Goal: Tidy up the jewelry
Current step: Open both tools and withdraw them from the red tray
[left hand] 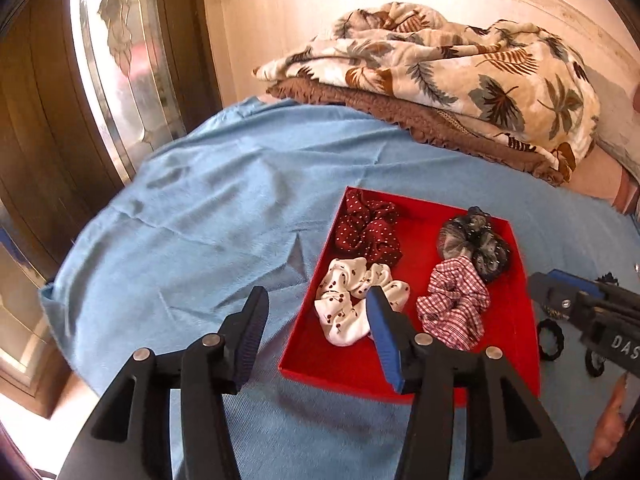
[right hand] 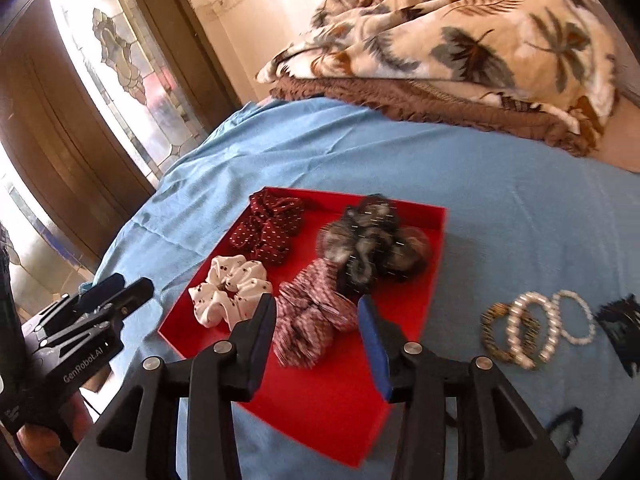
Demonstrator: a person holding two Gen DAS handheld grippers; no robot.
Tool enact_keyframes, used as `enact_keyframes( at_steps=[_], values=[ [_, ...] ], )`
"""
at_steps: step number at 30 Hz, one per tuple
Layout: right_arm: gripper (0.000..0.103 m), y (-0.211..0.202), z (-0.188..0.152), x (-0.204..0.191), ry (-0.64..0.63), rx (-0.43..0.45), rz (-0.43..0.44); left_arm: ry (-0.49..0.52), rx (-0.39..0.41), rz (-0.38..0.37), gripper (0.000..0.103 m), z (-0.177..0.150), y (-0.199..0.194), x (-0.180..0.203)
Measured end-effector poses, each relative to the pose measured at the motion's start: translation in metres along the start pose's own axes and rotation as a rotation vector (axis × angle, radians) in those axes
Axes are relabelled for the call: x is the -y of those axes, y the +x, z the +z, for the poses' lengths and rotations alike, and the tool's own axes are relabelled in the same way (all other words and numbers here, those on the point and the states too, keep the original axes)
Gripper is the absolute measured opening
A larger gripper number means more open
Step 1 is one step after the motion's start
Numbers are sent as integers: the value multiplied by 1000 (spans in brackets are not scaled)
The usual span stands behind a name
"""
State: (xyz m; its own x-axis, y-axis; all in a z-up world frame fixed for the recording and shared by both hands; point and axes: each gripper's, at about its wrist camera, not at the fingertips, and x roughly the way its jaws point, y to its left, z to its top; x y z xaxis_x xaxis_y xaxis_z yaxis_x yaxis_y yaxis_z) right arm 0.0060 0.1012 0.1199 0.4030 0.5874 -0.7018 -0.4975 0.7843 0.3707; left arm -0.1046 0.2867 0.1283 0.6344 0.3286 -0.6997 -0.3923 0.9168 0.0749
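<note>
A red tray lies on the blue bedsheet and holds several scrunchies: dark red dotted, white with cherries, red checked and dark grey. Pearl and beaded bracelets lie on the sheet right of the tray. My left gripper is open and empty over the tray's near left corner. My right gripper is open and empty above the tray's near edge, over the checked scrunchie.
A folded leaf-print blanket lies at the back of the bed. Black hair ties and dark clips lie right of the tray. A wooden door with stained glass stands to the left.
</note>
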Motion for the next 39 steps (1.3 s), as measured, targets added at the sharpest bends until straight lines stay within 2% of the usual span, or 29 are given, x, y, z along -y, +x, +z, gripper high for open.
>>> enact_keyframes(
  at_steps=[7, 15, 19, 29, 35, 39],
  values=[
    [51, -48, -23, 37, 47, 43, -60, 69, 45, 9, 58, -5, -33, 31],
    [51, -94, -52, 92, 127, 79, -130, 161, 67, -19, 60, -13, -59, 76],
    [51, -115, -68, 127, 164, 93, -179, 193, 67, -48, 64, -15, -64, 95],
    [53, -147, -101, 217, 327, 105, -293, 249, -37, -207, 65, -21, -40, 167],
    [53, -142, -108, 243, 360, 98, -306, 300, -118, -331, 65, -37, -16, 223],
    [53, -133, -105, 253, 350, 87, -308, 384, -154, -399, 65, -56, -5, 267]
  ],
)
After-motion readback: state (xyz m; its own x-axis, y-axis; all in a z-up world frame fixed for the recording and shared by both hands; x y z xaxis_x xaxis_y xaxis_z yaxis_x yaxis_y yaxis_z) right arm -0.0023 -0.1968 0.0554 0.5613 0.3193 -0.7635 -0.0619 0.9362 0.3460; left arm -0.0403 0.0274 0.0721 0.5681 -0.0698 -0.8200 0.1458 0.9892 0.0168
